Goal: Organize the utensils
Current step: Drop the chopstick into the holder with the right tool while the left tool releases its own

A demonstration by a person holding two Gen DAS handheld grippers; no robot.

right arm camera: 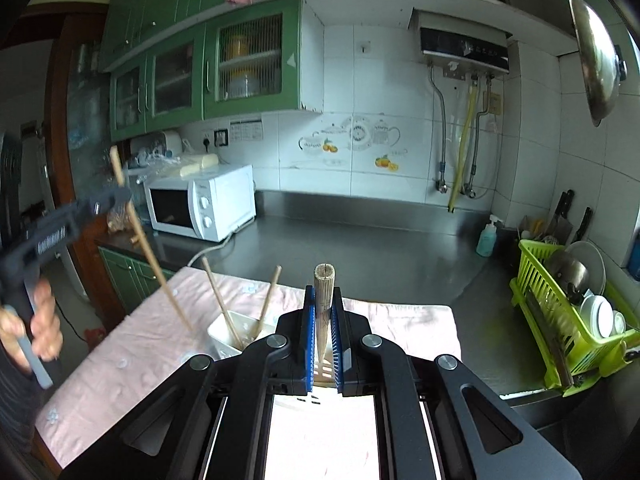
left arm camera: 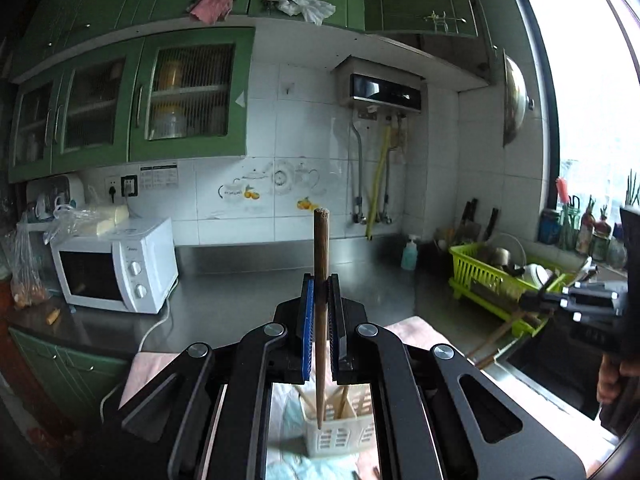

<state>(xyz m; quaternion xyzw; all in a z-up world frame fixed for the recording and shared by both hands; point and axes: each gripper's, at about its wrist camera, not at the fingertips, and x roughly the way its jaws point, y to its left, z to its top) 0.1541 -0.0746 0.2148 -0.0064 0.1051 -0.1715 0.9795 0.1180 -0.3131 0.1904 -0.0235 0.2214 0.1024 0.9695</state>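
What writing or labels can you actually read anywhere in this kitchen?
None reads clearly.
Microwave: small logo on its control panel, too small to read.
Wall notice beside the socket: print too small.
Left gripper: white lettering on its body, motion-blurred.
Water heater: display illegible.

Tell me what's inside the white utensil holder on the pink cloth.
Wooden chopsticks stand leaning in the white holder, which rests on the pink cloth. The left gripper hangs another chopstick over it. The holder's bottom is hidden by its walls and the grippers.
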